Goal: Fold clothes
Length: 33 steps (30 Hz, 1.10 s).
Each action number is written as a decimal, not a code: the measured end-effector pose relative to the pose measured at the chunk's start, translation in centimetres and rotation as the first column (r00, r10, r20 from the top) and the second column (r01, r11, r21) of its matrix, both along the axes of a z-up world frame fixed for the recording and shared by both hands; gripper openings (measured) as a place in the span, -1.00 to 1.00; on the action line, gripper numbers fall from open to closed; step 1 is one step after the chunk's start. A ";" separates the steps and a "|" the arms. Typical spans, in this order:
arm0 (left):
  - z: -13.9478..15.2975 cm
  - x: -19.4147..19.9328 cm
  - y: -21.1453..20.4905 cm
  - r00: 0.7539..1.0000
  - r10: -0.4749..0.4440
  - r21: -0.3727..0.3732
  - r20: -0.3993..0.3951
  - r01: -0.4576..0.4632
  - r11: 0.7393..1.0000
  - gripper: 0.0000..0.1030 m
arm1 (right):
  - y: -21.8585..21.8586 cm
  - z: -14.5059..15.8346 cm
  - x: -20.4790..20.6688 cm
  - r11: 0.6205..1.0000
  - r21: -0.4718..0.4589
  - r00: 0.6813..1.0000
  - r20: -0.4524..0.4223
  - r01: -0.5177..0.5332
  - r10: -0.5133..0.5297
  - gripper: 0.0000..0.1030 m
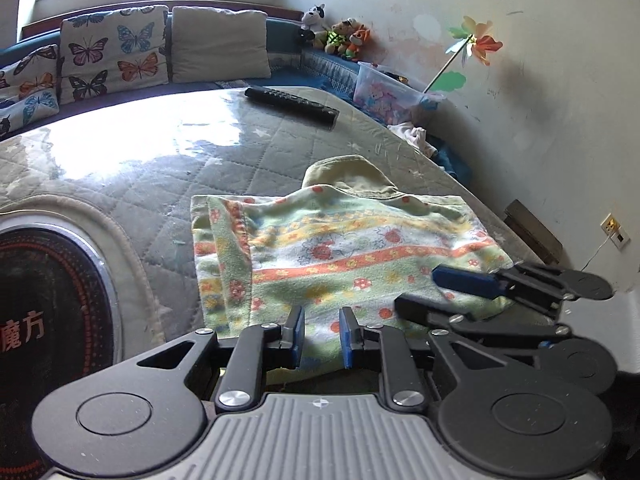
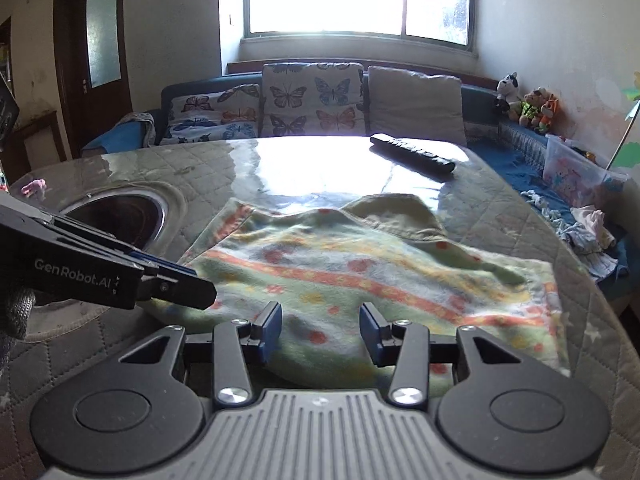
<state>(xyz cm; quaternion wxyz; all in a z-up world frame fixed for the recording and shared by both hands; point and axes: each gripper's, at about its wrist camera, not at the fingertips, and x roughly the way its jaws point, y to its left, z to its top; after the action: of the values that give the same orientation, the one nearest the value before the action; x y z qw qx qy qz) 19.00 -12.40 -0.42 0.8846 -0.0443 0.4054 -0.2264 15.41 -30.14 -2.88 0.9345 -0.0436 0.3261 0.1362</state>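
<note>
a green flowered, striped garment [image 1: 340,248] lies rumpled, partly folded on the quilted table [image 1: 200,160].

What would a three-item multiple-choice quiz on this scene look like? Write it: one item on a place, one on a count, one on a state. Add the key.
1. Where does the remote control lie?
A. on the table, beyond the garment
B. on the sofa cushions
C. on top of the garment

2. How many plush toys sit in the sofa corner?
A. one
B. three
C. five

3. In what state is the right hand-held gripper?
A. shut on the garment
B. open
C. shut on the remote control

Key: 1 A, since the remote rests on bare tabletop past the garment's far edge. 2 B, since three toys sit side by side there. 3 B, since its fingers stand apart with cloth showing between them.
</note>
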 end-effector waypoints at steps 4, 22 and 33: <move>0.2 -0.7 0.7 1.000 0.021 0.001 0.000 -0.021 1.000 -0.38 | 0.6 0.0 -0.6 1.000 -0.015 1.000 0.020 0.002 -0.001 0.01; 1.1 -5.9 3.0 0.992 0.092 0.016 0.083 -0.094 0.995 0.63 | 0.8 -0.8 -4.7 0.995 0.021 0.995 0.000 0.096 -0.096 0.88; 1.3 -8.7 3.9 0.988 0.093 0.002 0.126 -0.094 0.996 1.00 | 1.5 -0.9 -6.9 0.991 -0.017 0.991 0.008 0.136 -0.136 1.00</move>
<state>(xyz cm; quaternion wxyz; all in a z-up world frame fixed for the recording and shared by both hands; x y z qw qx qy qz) 10.35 -8.48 0.86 0.9182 -0.0452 0.3471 -0.1854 8.47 -28.59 -3.79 0.9422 -0.0300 0.3265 0.0691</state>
